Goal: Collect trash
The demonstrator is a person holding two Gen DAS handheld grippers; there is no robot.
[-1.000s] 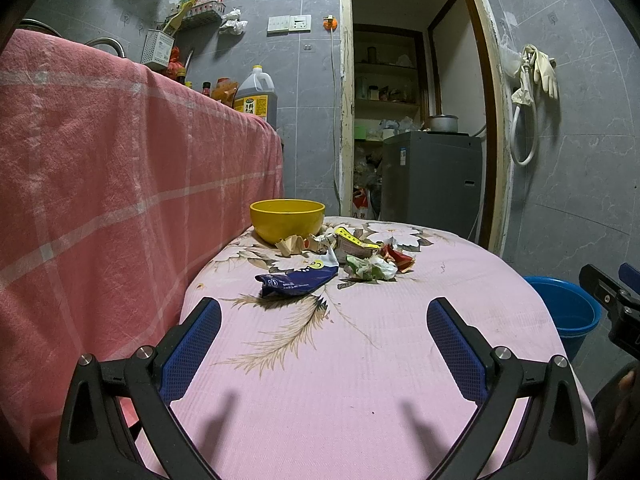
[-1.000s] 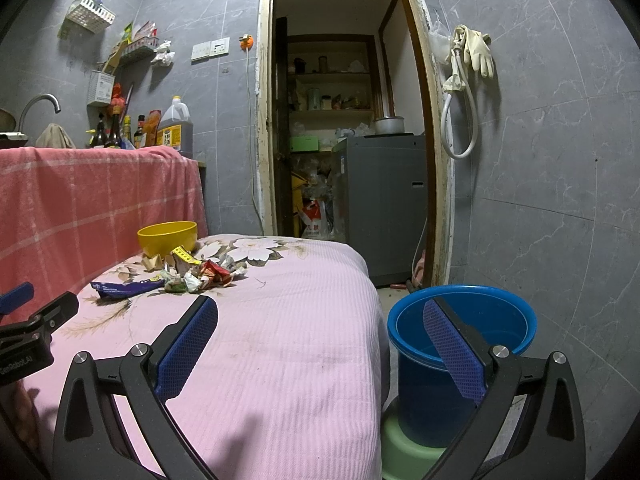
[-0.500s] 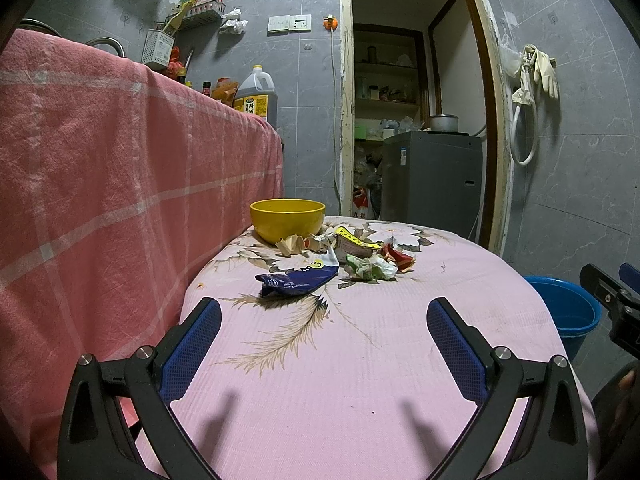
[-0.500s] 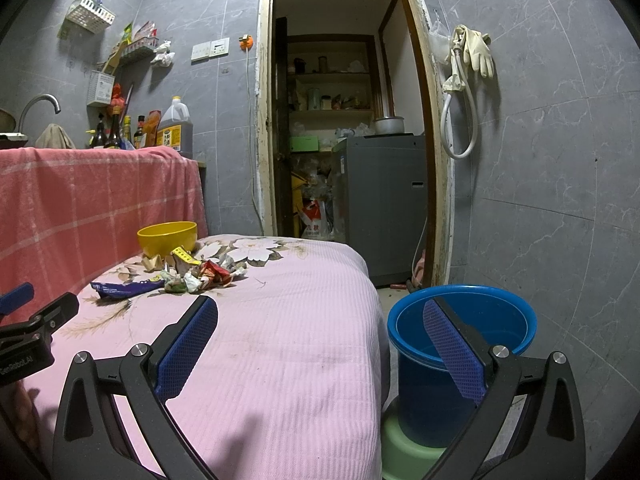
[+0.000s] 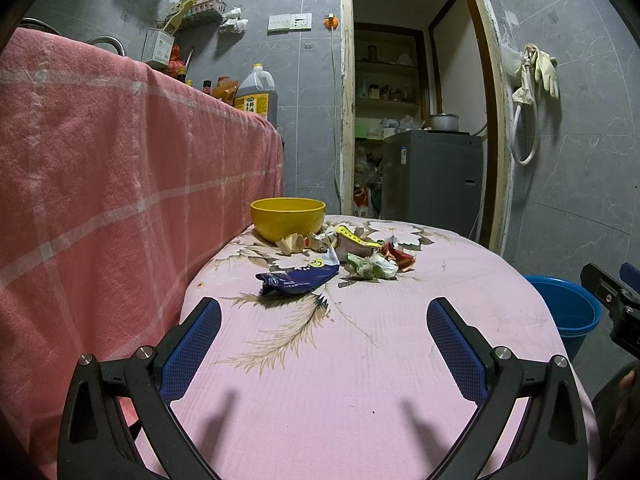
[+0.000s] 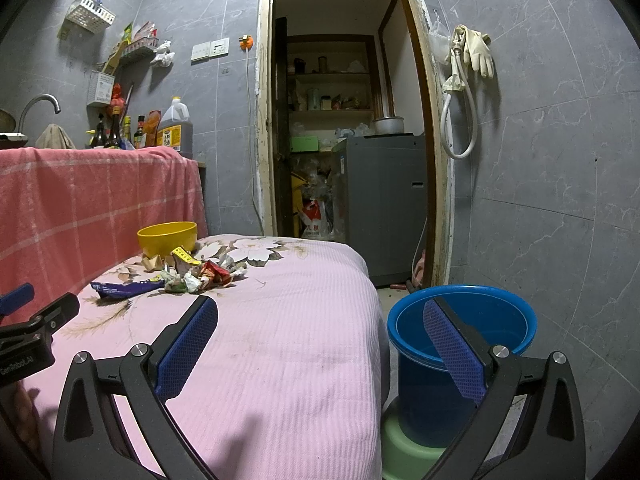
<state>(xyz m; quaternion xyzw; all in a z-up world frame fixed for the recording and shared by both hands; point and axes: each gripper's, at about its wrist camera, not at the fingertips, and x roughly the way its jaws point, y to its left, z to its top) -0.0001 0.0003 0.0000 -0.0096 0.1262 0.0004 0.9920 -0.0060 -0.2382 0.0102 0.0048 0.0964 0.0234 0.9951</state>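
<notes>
A grey tiled wall (image 6: 560, 160) closes the room, with an open doorway (image 6: 340, 120) showing shelves and a grey cabinet (image 6: 380, 208) inside. A red checked cloth (image 5: 100, 200) hangs over a counter at the left, and bottles (image 6: 172, 128) stand on top of it. Beside it is the table (image 5: 360, 360), covered by a pink flowered sheet. On the floor to the table's right stands a blue bucket (image 6: 464, 344), set on a green base (image 6: 404, 452); nothing can be seen inside it from these views. A hose and pale rubber gloves (image 6: 476, 52) hang on the wall by the door frame. The left gripper (image 5: 324, 316) hovers low over the near part of the table, its blue-padded fingers (image 5: 192, 344) spread wide and holding nothing. The right gripper (image 6: 320, 320) is held at the table's right edge, one finger over the sheet and the other in line with the bucket, likewise spread wide and empty. A yellow bowl (image 5: 288, 218) sits at the far side of the table, near the cloth. The trash (image 5: 344, 256) lies in a loose heap just in front of the bowl, well apart from both grippers: a blue wrapper (image 5: 296, 278) nearest, then crumpled green-white paper (image 5: 372, 266), a red wrapper (image 5: 398, 254), a yellow-edged packet (image 5: 354, 240) and a brown paper cup liner (image 5: 294, 242) just beside the bowl.
</notes>
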